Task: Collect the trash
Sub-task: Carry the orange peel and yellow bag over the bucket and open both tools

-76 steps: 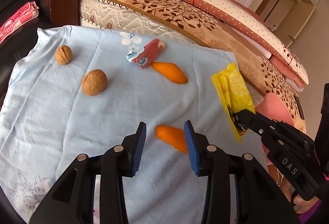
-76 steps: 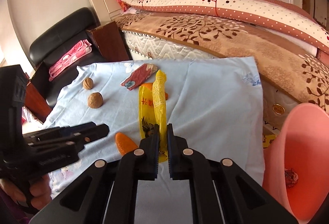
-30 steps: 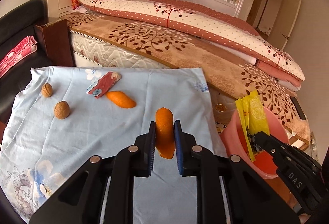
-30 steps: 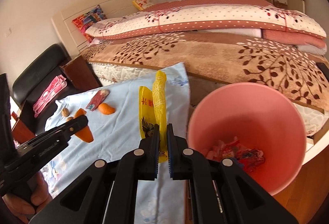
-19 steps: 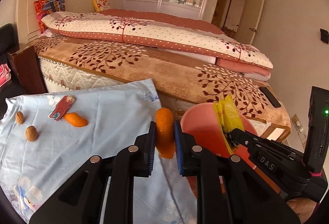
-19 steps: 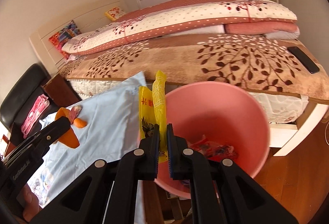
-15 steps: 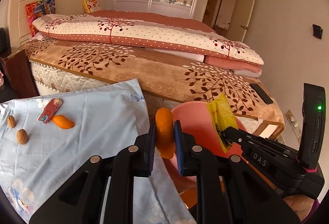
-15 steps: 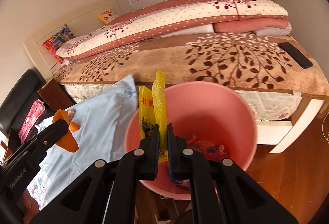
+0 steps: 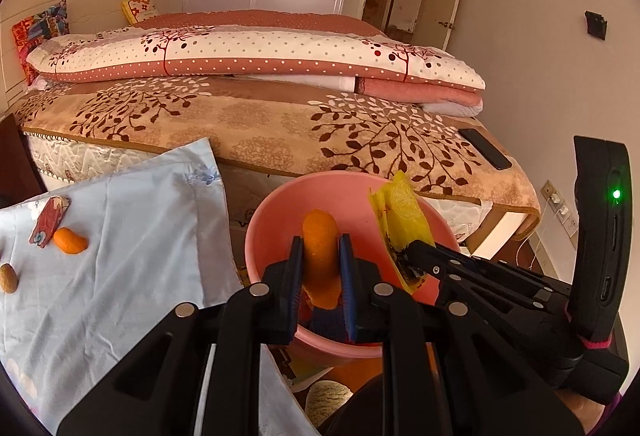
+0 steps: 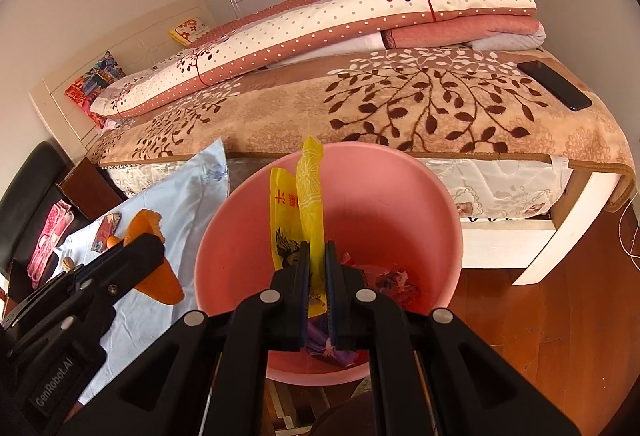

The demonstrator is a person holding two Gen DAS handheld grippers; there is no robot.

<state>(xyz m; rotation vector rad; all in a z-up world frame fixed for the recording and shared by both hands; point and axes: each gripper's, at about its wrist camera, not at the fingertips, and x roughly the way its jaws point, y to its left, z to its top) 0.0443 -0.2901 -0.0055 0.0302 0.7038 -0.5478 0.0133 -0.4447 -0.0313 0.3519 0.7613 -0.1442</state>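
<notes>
My left gripper [image 9: 320,256] is shut on an orange peel [image 9: 319,248] and holds it over the near rim of the pink bin [image 9: 276,203]. My right gripper [image 10: 315,264] is shut on a yellow wrapper [image 10: 308,195] and holds it above the inside of the pink bin [image 10: 380,203], which has crumpled wrappers at its bottom. In the right wrist view the left gripper [image 10: 132,260] with the orange peel [image 10: 160,284] is at the bin's left. In the left wrist view the right gripper [image 9: 416,256] with the yellow wrapper [image 9: 404,211] is over the bin's right side.
On the light blue cloth [image 9: 132,236] lie another orange peel [image 9: 70,240], a red wrapper [image 9: 48,222] and a walnut [image 9: 8,278]. A bed [image 9: 280,115] with a brown blanket stands behind, with a black phone [image 9: 484,153] on it. Wooden floor [image 10: 560,316] lies to the right.
Both grippers have moved right from the cloth to above the pink bin, still holding the peel and the yellow wrapper. The bin is now closer and more centred.
</notes>
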